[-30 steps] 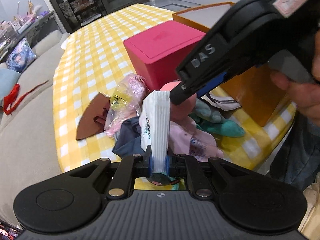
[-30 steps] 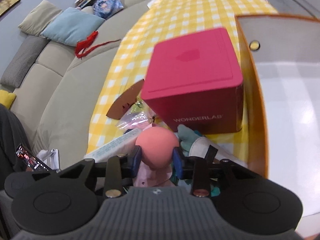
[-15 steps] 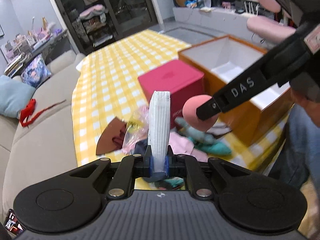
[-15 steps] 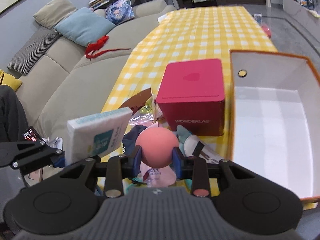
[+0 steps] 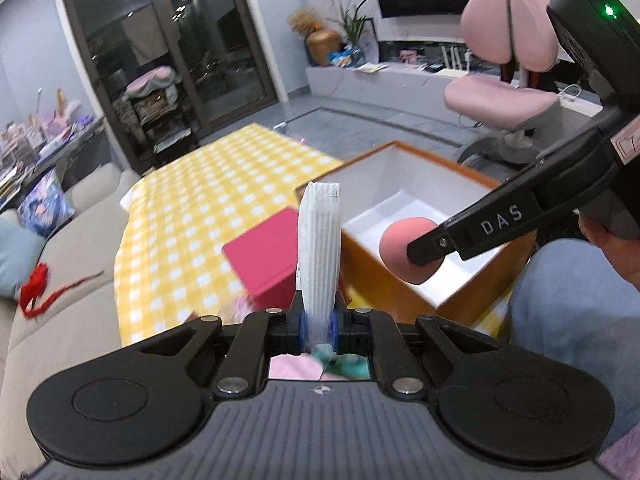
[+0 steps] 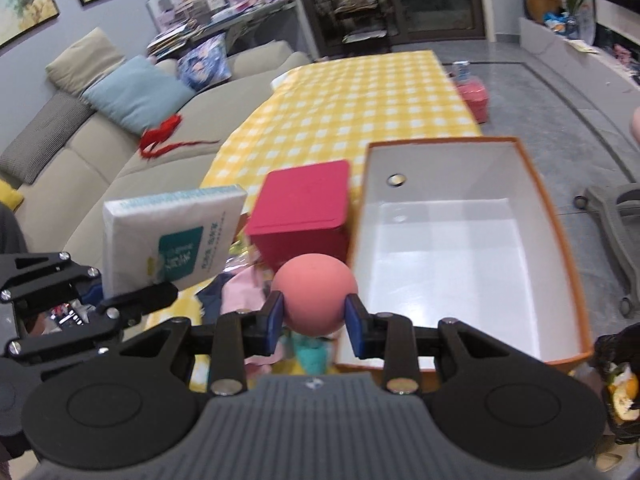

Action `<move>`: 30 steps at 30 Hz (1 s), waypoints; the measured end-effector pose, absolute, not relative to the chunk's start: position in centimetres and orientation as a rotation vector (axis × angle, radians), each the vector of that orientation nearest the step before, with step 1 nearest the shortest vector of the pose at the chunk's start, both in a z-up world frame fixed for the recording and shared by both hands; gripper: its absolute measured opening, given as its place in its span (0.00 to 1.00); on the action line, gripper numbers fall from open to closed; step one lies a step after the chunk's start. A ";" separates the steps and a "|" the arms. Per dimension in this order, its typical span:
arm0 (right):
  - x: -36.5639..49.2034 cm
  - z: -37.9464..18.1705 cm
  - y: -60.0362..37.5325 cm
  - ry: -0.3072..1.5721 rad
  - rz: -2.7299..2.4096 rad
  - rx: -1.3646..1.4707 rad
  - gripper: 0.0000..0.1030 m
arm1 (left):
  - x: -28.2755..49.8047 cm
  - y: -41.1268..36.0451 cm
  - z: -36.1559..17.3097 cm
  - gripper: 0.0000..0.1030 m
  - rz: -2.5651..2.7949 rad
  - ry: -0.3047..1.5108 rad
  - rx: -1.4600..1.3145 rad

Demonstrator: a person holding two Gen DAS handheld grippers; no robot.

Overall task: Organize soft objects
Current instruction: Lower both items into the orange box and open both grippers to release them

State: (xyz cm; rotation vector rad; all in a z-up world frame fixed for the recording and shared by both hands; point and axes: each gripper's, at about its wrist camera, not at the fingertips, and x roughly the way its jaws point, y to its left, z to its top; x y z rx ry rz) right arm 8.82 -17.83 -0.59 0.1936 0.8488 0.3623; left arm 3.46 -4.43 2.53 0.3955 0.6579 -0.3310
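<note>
The left gripper (image 5: pixel 318 326) is squeezed tight on a white tissue pack (image 5: pixel 320 240), held up in the air beside the red box (image 6: pixel 302 208). The right gripper (image 6: pixel 314 318) is clamped on a pink ball (image 6: pixel 314 294), up near the front left corner of the open orange box (image 6: pixel 560 216), which stands just right of the red box.
</note>
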 end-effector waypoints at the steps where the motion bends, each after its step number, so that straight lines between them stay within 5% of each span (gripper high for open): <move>1: 8.9 -0.4 -18.4 0.841 0.349 0.193 0.32 | 3.7 -4.7 2.7 0.12 -0.339 0.650 0.397; 13: 12.8 -1.5 -23.7 0.857 0.235 0.093 0.32 | 8.6 -10.7 2.9 0.12 -0.461 0.595 0.441; 30: 19.8 -9.4 -24.1 1.129 0.229 -0.091 0.33 | 17.8 -14.5 -5.4 0.12 -0.611 0.931 0.358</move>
